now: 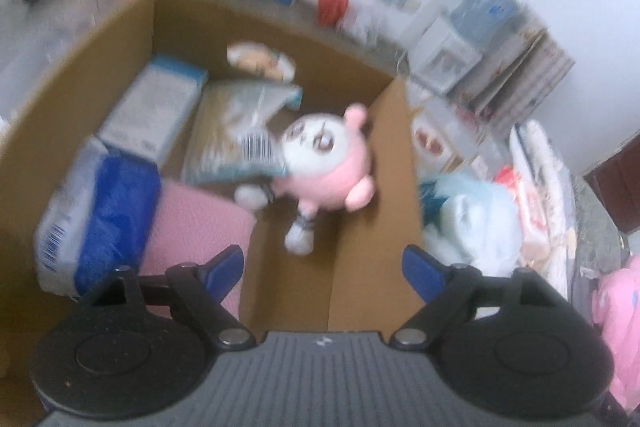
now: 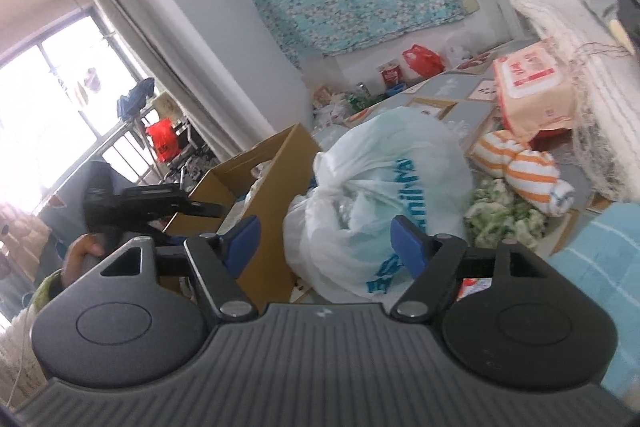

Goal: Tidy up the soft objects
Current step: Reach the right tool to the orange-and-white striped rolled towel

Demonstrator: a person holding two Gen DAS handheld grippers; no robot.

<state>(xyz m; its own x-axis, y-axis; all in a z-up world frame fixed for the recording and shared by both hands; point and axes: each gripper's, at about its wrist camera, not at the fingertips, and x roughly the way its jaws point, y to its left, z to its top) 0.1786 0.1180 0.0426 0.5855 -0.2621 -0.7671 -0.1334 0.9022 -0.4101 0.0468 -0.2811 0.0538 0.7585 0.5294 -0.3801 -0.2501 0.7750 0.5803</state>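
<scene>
A pink and white plush doll lies inside the open cardboard box, against its right wall. My left gripper hangs open above the box, nothing between its blue pads. The box also holds a pink soft item, a blue and white pack, a light carton and a flat printed packet. My right gripper is open and empty, pointing at a white plastic bag beside the box. An orange-striped plush lies right of the bag.
A wet-wipe pack, a green fuzzy item and a blue towel lie on the patterned mat. A pink soft thing sits at the right edge. A hand holds the other gripper at left. Clutter lines the far wall.
</scene>
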